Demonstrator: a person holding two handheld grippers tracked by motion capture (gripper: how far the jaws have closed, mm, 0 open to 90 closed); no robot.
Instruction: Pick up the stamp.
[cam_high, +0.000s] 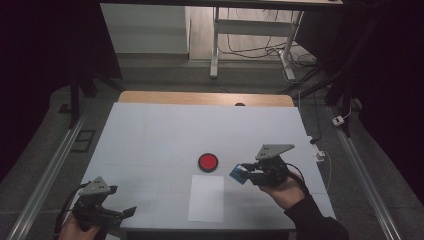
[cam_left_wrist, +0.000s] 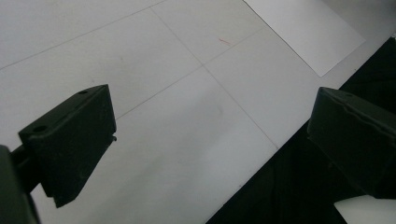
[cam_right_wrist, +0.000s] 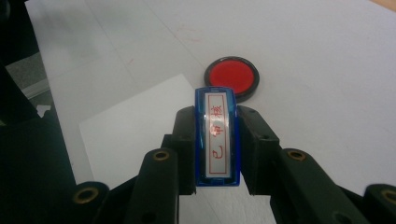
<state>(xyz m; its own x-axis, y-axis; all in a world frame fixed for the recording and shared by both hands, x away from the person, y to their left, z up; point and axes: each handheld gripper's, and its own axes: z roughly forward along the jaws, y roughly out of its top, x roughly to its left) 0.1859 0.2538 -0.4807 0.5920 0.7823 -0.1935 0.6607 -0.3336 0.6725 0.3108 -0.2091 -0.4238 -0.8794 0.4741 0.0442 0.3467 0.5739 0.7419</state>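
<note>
Left gripper (cam_high: 131, 211): resting at the near left corner of the table (cam_high: 150, 130), jaws standing wide apart with nothing between them, well apart from the work.

Sheet of white paper (cam_high: 207, 198): lying flat near the table's near edge, just near of the ink pad, bare of any print.

Right gripper (cam_right_wrist: 216, 140): hovering to the right of the paper, jaws clamping a blue rectangular stamp (cam_right_wrist: 216, 140) by its long sides, its red-lettered label facing the camera.

Red ink pad (cam_high: 208, 162): sitting open at mid-table, just left of the held stamp.

Handling note: the stamp is likely heading for the pad; keeping its face level and pressing straight down should ink it evenly without tipping the pad.
</note>
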